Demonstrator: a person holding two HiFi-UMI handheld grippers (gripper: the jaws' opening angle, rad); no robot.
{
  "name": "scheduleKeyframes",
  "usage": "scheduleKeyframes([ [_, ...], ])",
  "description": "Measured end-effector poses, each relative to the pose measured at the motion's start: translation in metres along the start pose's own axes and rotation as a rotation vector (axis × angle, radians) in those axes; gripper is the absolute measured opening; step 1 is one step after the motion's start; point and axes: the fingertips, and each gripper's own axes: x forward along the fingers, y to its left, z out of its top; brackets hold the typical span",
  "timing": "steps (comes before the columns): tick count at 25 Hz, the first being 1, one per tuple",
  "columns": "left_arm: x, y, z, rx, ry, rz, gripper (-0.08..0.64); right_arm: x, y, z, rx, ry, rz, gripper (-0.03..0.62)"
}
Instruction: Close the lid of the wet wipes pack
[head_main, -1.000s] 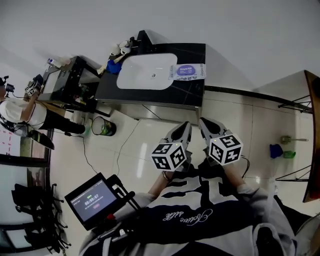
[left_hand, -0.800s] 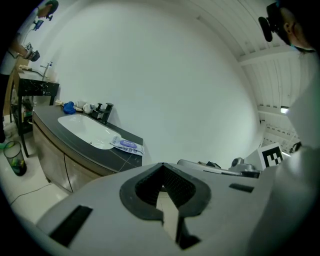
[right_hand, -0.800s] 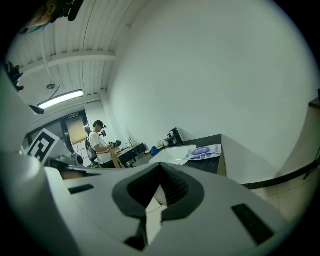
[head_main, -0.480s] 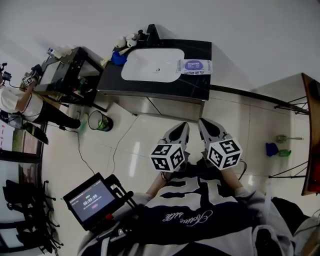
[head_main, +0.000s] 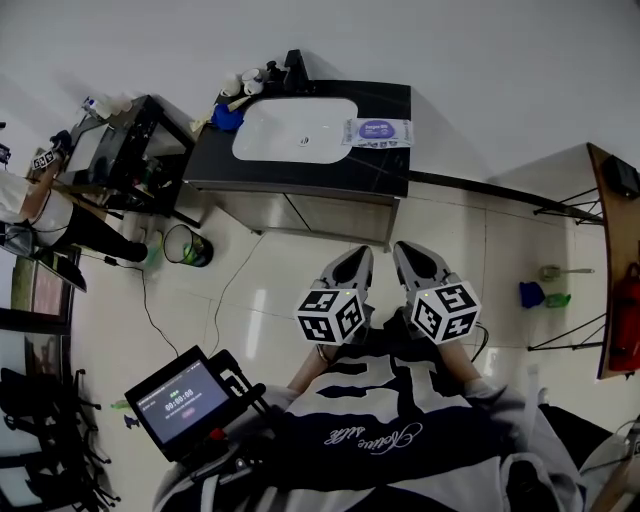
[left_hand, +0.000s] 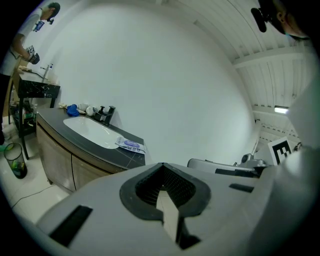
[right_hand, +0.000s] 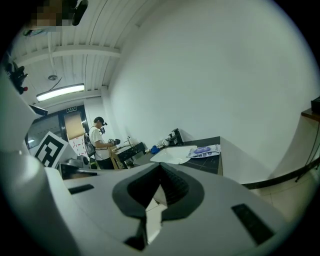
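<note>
Head view: left tongs (head_main: 360, 252) and right tongs (head_main: 404, 249) side by side, well apart from the wet wipes pack (head_main: 377, 131) on the tabletop (head_main: 372, 172) beside the sink (head_main: 295, 130); left gripper view, tongs pressed together, empty; right gripper view, likewise.

Open tile floor (head_main: 450, 240) runs straight up to the counter (head_main: 300, 175), so that's your lane. Off to the left, a green bin (head_main: 186, 246) sits near the counter's left front corner and a cable (head_main: 232, 280) trails over the tiles. The counter's right end is bare around the wet wipes pack (head_main: 377, 131), with the sink (head_main: 295, 130) just beside it. Clutter (head_main: 240, 95) crowds the back left corner, and the wall (head_main: 450, 60) is tight behind.
</note>
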Motion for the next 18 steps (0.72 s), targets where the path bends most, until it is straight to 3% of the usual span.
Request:
scheduleKeyframes([
  [18, 0.011, 0.004, 0.010, 0.010, -0.009, 0.000, -0.002, 0.009, -0.008, 0.008, -0.013, -0.007, 0.005, -0.002],
])
